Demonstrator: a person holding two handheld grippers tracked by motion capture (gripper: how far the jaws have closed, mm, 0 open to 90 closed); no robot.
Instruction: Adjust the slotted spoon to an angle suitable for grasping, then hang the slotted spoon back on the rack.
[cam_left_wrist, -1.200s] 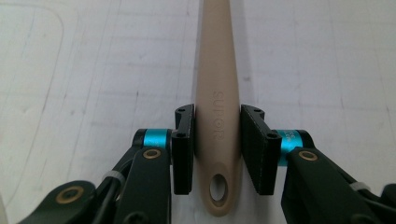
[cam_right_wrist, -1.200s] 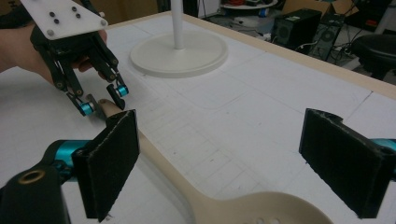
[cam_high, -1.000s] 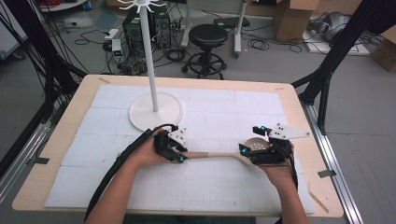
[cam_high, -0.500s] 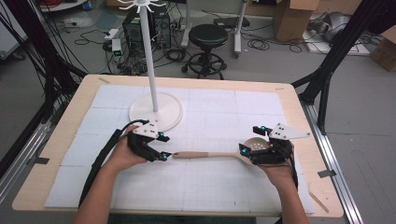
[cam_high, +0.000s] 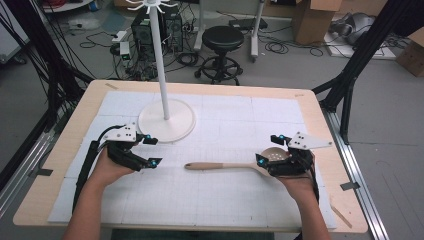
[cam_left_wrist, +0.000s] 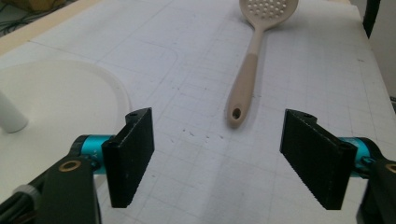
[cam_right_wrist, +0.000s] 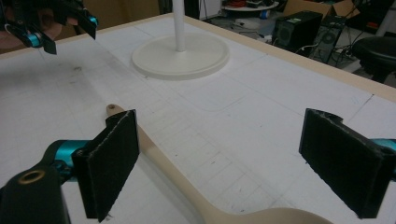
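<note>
A beige slotted spoon (cam_high: 225, 165) lies flat on the white gridded mat, with its handle pointing left and its bowl at the right. My left gripper (cam_high: 152, 151) stands a short way left of the handle's end. Its jaws have just been opening and are open, with nothing between them. In the left gripper view (cam_left_wrist: 217, 158) the spoon (cam_left_wrist: 247, 70) lies ahead of the jaws. My right gripper (cam_high: 270, 148) is at the spoon's bowl. In the right gripper view (cam_right_wrist: 219, 161) the jaws stand wide apart, and the spoon (cam_right_wrist: 154, 154) runs past one pad without being pressed.
A white stand with a round base (cam_high: 166, 121) and a tall pole topped with hooks rises at the back left of the mat. The wooden table edge (cam_high: 200, 86) borders the mat. Behind the table are a black stool (cam_high: 223, 37), cables and boxes.
My left gripper let go of the spoon's handle end, opened, and moved left, away from it. The spoon and my right gripper stayed where they were.
</note>
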